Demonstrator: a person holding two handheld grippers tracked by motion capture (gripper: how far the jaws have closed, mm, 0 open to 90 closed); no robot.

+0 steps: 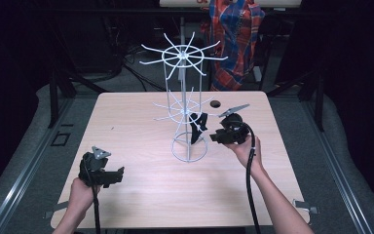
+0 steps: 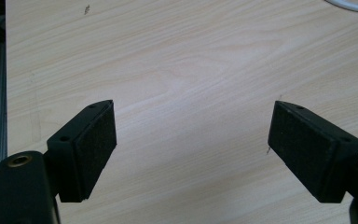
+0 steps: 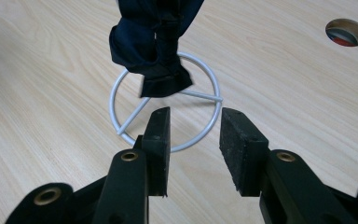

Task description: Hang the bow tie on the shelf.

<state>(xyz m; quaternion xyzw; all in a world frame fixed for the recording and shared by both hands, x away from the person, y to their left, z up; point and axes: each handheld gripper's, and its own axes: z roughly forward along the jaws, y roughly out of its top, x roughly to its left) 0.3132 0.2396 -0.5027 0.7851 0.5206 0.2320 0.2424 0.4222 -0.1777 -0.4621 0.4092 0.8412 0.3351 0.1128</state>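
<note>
I am holding my right gripper [image 1: 213, 136] at about 3 o'clock of the white wire rack [image 1: 189, 100], its jaws standing a little apart with nothing pressed between the pads. In the right gripper view those jaws [image 3: 193, 135] are pointing at 12 o'clock toward the dark cloth [image 3: 153, 44], which is hanging just beyond the tips and clear of them. From above, the cloth [image 1: 198, 126] is dangling off a prong of the rack's lower ring, down over the round base hoop [image 3: 165, 100] that is resting on the wooden table [image 1: 141, 192]. A small round hole [image 1: 215, 104] is sitting in the tabletop at about 1 o'clock of the rack's base.

I am keeping my left gripper [image 1: 119, 173] low at about 7 o'clock of the rack, well apart from it. Its jaws [image 2: 191, 140] are gaping wide over bare wood, holding nothing.

Past the far edge of the table, at 12 o'clock, a plaid cloth [image 1: 234, 34] is hanging
</note>
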